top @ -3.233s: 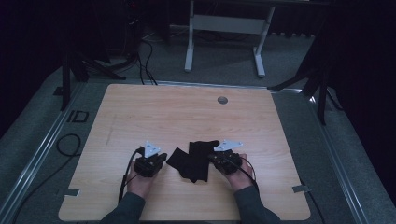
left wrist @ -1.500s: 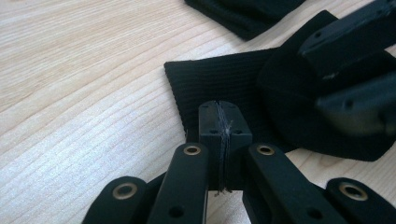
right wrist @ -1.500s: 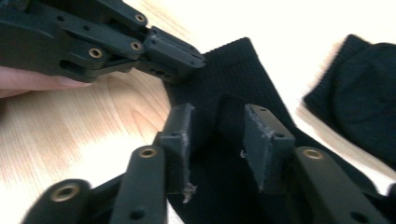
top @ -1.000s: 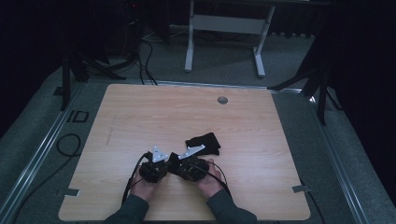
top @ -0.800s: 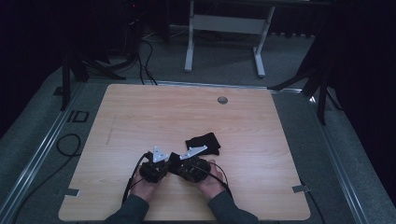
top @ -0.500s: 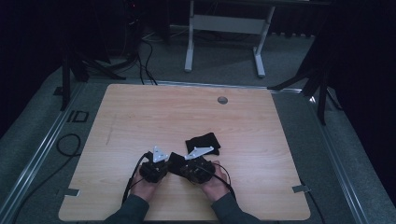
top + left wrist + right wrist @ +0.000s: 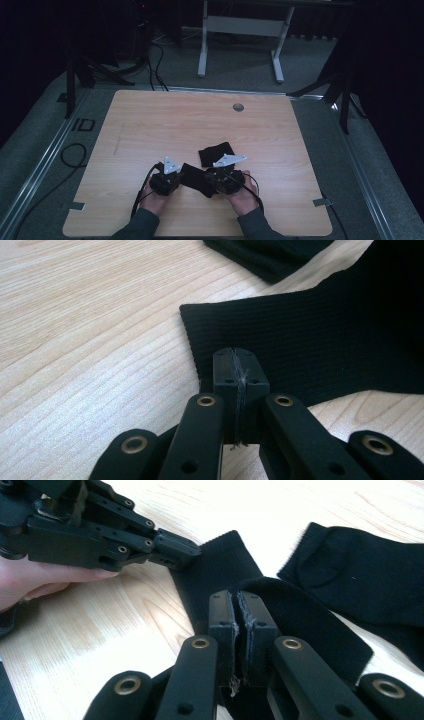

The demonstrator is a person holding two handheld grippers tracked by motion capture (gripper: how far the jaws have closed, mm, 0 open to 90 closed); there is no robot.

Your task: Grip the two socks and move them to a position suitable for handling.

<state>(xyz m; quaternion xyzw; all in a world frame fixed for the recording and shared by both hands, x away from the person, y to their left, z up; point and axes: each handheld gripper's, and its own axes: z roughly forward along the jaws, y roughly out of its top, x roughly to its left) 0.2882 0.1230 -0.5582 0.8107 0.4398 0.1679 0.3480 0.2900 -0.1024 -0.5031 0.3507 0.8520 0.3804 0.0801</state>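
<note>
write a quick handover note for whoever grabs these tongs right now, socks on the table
Left tongs: shut on the cuff edge of the near sock, low at the table.
Right tongs: shut on a lifted fold of the same sock, near its other end.
Second sock: lies flat just beyond, apart from both tongs.
Done: near sock gripped at both ends, partly doubled over.
Left: probably finish the fold, then pair or stack it with the second sock.

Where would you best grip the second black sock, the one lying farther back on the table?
Grip the far sock at its ribbed open cuff, coming in low from the person's side. It lies flat and free of both grippers, and that cuff edge faces the right gripper, probably the thinnest edge to pinch.
</note>
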